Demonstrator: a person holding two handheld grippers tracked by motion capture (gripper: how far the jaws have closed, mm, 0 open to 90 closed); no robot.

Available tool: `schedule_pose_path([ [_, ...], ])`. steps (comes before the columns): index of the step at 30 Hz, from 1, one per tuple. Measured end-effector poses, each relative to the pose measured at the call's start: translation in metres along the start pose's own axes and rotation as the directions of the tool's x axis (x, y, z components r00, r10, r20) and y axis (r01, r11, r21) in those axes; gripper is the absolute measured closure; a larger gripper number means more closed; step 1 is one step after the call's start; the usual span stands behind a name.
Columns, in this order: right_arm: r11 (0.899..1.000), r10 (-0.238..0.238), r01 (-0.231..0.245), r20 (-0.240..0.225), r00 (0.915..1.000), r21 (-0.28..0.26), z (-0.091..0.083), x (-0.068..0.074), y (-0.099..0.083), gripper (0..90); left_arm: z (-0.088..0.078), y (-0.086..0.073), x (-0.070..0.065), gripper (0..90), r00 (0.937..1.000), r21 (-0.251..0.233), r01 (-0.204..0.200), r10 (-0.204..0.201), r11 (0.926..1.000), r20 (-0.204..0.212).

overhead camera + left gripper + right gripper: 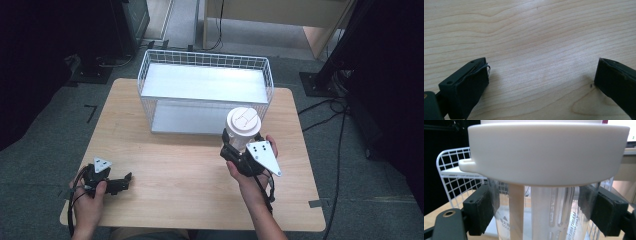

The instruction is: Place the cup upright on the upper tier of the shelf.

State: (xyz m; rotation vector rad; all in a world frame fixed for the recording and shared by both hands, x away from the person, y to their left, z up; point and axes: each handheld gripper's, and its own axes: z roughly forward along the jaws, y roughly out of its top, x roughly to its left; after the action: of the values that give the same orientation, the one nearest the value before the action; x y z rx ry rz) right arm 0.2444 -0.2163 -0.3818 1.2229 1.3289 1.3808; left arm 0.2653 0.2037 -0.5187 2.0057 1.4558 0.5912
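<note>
A clear plastic bottle with a wide white lid (pixel 243 125) is held upright above the table, just in front of the basket's right end. My right gripper (pixel 239 146) is shut on its clear body below the lid. In the right gripper view the lid (pixel 549 151) spans the top and the two black pads (pixel 482 208) press the clear bottle body (pixel 541 212) from both sides. My left gripper (pixel 126 181) rests low over the table near the front left, open. Its black fingers (pixel 465 87) stand wide apart over bare wood in the left gripper view.
A white wire basket (pixel 205 90) with a white floor stands at the back middle of the wooden table (pixel 175 165). Dark stands and cables lie on the floor around the table. The wire basket (pixel 454 172) also shows behind the bottle.
</note>
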Motion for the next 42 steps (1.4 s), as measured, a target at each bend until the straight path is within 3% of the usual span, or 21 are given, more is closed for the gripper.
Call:
schedule_pose_path([
  [25, 0.994, -0.024, 0.027, 0.034, 0.9991, -0.104, 0.044, -0.004, 0.069, 16.4, 0.000, 0.000, 0.000, 0.0, 1.0000, -0.004, 0.005, -0.005, 1.0000, 0.002],
  [42, 0.991, -0.029, 0.038, 0.069, 0.9972, -0.126, 0.078, -0.010, 0.103, 16.3, 0.000, 0.000, 0.000, 0.0, 1.0000, 0.000, 0.000, 0.000, 1.0000, 0.001],
])
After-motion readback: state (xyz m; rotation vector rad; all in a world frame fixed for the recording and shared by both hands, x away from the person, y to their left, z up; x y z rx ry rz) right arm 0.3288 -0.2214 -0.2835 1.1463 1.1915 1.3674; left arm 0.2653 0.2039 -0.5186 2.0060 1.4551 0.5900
